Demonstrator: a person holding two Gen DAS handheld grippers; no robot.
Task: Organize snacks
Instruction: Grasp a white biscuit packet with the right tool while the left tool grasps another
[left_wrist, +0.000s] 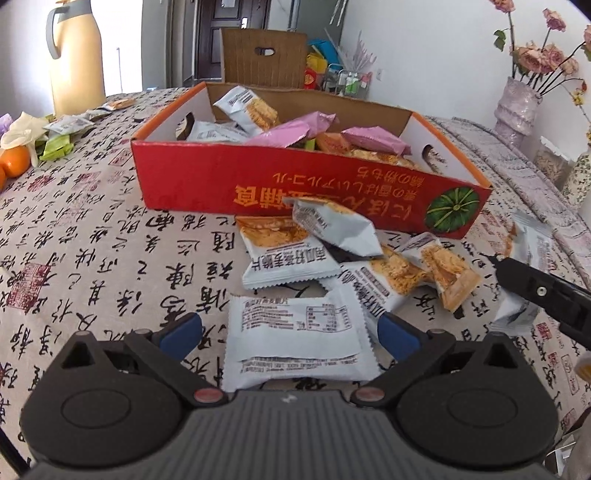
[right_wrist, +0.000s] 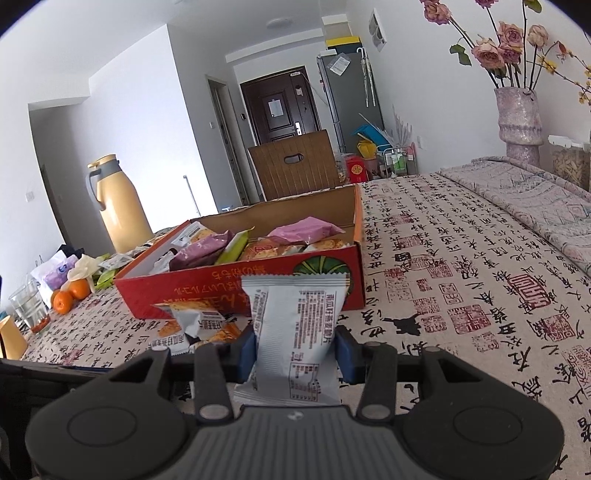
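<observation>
The left tool (left_wrist: 290, 334) stands wide, its blue-padded fingers (left_wrist: 181, 334) on either side of a flat white snack packet with printed nutrition text (left_wrist: 295, 341) that lies face-down on the desk covered by a calligraphy-print cloth (left_wrist: 92, 258). The pads do not touch the packet; a strip of cloth shows between the left pad and the packet's edge, while the right pad sits just beside its other edge. Past this packet lies a loose cluster of white-and-orange snack packets (left_wrist: 332, 251), some overlapping, just in front of the shallow red cardboard box with orange rim (left_wrist: 258, 184). The box already holds pink, white and green packets heaped together.

The right tool (right_wrist: 295, 356) is narrowed onto an upright white snack packet with a serrated top edge (right_wrist: 295, 321), its blue pads (right_wrist: 246, 354) pressing both sides at the packet's lower half. The packet stands in front of the red box's near wall and hides part of the green pumpkin picture printed there. Whether it is lifted clear of the cloth cannot be told from the right wrist view.

In the left wrist view the right tool's black finger enters at the right edge, and the packet it holds is partly cut off. Small print on the packets is too blurred to read. The tall yellow thermos jug (right_wrist: 118, 206) and oranges (right_wrist: 68, 295) stand well apart at the left.
</observation>
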